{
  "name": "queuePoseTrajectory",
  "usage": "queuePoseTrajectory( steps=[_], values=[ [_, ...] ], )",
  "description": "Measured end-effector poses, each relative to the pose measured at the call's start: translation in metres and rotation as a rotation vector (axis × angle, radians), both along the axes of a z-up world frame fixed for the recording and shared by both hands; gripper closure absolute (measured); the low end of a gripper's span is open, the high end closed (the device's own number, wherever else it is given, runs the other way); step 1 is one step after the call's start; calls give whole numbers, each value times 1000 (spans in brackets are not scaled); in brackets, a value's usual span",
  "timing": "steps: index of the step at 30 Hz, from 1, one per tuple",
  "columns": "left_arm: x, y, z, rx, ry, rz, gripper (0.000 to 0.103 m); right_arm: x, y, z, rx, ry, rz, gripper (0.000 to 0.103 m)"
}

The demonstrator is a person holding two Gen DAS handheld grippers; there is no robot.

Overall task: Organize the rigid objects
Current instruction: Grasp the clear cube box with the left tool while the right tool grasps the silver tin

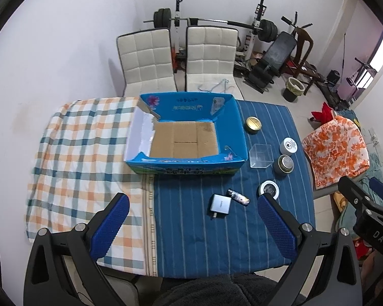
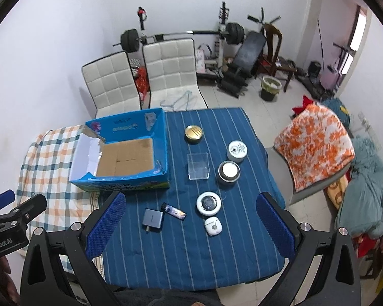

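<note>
1. Left wrist view: the left gripper (image 1: 192, 210) hangs above the near edge of the table, its blue-padded fingers (image 1: 111, 223) wide apart with nothing between them. The blue cardboard box (image 1: 236, 137) sits open at the middle of the table, straddling the checked cloth (image 1: 76, 153) and the blue striped cloth (image 1: 191, 229); only its brown floor shows inside. To the right of the box stand a gold-lidded tin (image 1: 253, 125), a clear plastic cube (image 1: 261, 155), a white jar (image 1: 289, 146) and a dark jar (image 1: 284, 165). Nearer lie a grey charger (image 1: 220, 206) and a lighter (image 1: 238, 197), close together. A white round case (image 1: 268, 189) is partly hidden behind the right finger pad. The right gripper (image 1: 365, 204) enters at the right edge, cut off, so I cannot tell its spread from here

2. Right wrist view: the right gripper (image 2: 190, 213) also hovers over the near table edge, fingers (image 2: 275, 225) spread and holding nothing. The same box (image 2: 163, 137), tin (image 2: 194, 134), cube (image 2: 198, 169), white jar (image 2: 237, 151), dark jar (image 2: 229, 172), round case (image 2: 208, 203), charger (image 2: 152, 218) and lighter (image 2: 173, 211) show here, all outside the box. A small white earbud case (image 2: 213, 226) lies just near of the round case. The left gripper (image 2: 10, 214) is cropped at the left edge. Print on the box is too small to read
</note>
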State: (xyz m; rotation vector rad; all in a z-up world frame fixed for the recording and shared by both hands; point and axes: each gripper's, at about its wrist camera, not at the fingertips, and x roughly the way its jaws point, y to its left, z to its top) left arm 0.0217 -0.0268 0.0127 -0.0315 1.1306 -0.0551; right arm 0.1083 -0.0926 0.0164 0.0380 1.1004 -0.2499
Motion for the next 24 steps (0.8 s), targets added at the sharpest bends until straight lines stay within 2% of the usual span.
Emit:
queuePoseTrajectory(
  steps=[3,8,10,13,14,20,24],
  values=[
    [18,-12,-22,-29,37,-19,0,10,-26,-28,42,49,-53,0],
    [66,-47,-65,-18,79,-53,0,33,-79,-78,95,106,-145,0],
    [80,-63,-80,-18,86,-70,0,43,-104,-103,93,136,-191,0],
    [111,-101,-113,-21,141,-125,0,61,-136,-139,105,177,-247,0],
    [123,-117,-126,-24,164,-151,0,66,-145,-150,63,201,-275,0],
    [176,-187,-188,-1,260,-236,0,101,-220,-226,217,267,-402,0],
    [206,-223,-231,0,345,-251,0,112,-255,-254,257,282,-448,0]
  ],
)
